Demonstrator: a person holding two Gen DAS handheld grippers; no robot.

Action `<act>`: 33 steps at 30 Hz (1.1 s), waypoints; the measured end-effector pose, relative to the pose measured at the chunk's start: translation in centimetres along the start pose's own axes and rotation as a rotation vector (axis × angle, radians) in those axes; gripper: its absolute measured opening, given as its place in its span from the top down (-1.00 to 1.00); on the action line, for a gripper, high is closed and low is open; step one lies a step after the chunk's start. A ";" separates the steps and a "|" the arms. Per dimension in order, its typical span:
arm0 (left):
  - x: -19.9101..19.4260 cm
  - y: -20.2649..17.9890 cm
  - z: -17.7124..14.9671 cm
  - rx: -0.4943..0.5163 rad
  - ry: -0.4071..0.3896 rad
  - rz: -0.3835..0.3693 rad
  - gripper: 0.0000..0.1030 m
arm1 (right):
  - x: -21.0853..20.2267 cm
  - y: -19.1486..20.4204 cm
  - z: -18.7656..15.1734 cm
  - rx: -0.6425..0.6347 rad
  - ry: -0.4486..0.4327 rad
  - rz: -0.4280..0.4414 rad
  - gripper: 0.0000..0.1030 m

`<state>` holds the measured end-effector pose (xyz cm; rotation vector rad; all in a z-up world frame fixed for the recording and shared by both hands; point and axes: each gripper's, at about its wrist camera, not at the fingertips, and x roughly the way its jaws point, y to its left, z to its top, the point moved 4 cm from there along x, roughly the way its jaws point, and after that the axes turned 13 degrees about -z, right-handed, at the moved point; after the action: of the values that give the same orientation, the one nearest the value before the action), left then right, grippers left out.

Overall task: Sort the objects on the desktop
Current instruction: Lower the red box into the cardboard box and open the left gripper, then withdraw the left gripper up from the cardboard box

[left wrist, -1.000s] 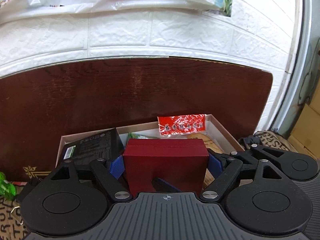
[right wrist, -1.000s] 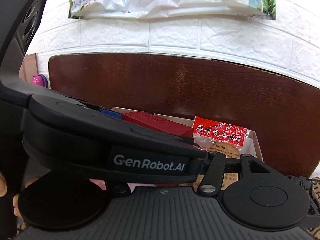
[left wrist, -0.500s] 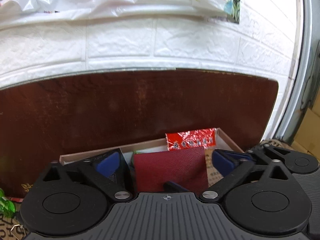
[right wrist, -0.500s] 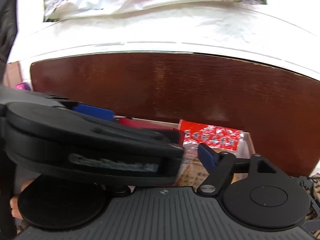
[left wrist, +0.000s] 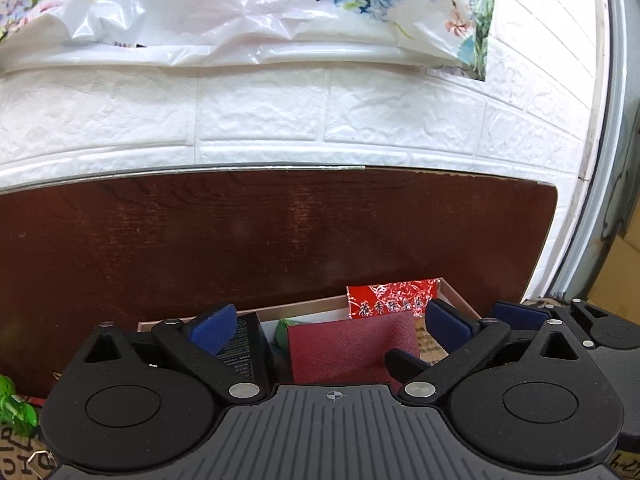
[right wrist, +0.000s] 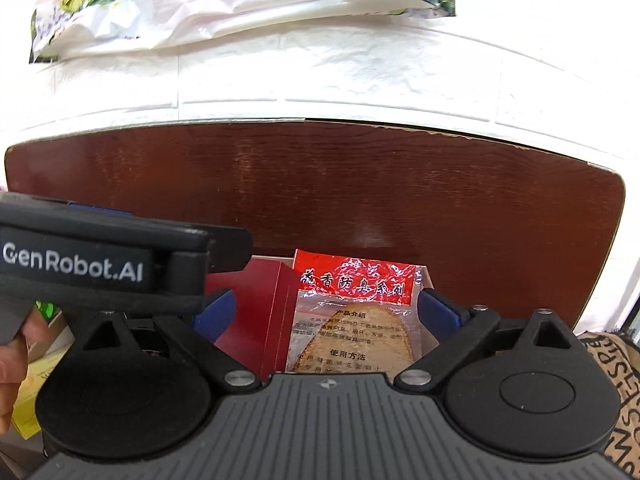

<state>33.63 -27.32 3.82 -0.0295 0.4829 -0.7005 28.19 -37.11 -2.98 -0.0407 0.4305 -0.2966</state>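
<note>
My left gripper (left wrist: 328, 326) stands wide open over a shallow cardboard box (left wrist: 304, 307). A dark red box (left wrist: 352, 348) lies in it below the spread blue pads, touching neither. Beside it in the box are a black carton (left wrist: 244, 348), a green packet (left wrist: 282, 334) and a red-topped clear sachet (left wrist: 392, 298). My right gripper (right wrist: 326, 310) is opening, and the sachet (right wrist: 352, 320) lies between its pads without either pressing on it. The red box (right wrist: 248, 320) sits to the sachet's left. The left gripper's casing (right wrist: 100, 264) crosses the right wrist view at the left.
A dark wooden board (left wrist: 280, 240) backs the box, with white brick wall and a flowered plastic sheet (left wrist: 240, 8) above. A hand (right wrist: 16, 344) and a yellow carton (right wrist: 28, 400) show at the left. A patterned fabric bag (right wrist: 616, 380) lies right, and a green toy (left wrist: 12, 404) left.
The left jaws spread off the red box, which now lies lower in the cardboard box. The right jaws opened. The left gripper slid left in the right wrist view, uncovering the sachet.
</note>
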 end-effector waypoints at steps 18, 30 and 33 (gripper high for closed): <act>-4.7 -2.7 -2.2 0.029 0.034 0.013 -1.00 | -5.1 2.0 -0.9 -0.034 -0.030 0.063 -0.99; -9.0 -4.9 -3.8 0.066 0.050 0.074 -1.00 | -9.7 2.7 -2.5 -0.018 -0.038 0.079 -1.00; -10.1 -5.4 -4.2 0.080 0.036 0.106 -1.00 | -10.7 2.9 -2.7 -0.021 -0.038 0.086 -1.00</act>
<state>21.87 -24.57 5.28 0.0834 0.4870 -0.6170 18.59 -31.16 -1.43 -0.0481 0.3967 -0.2059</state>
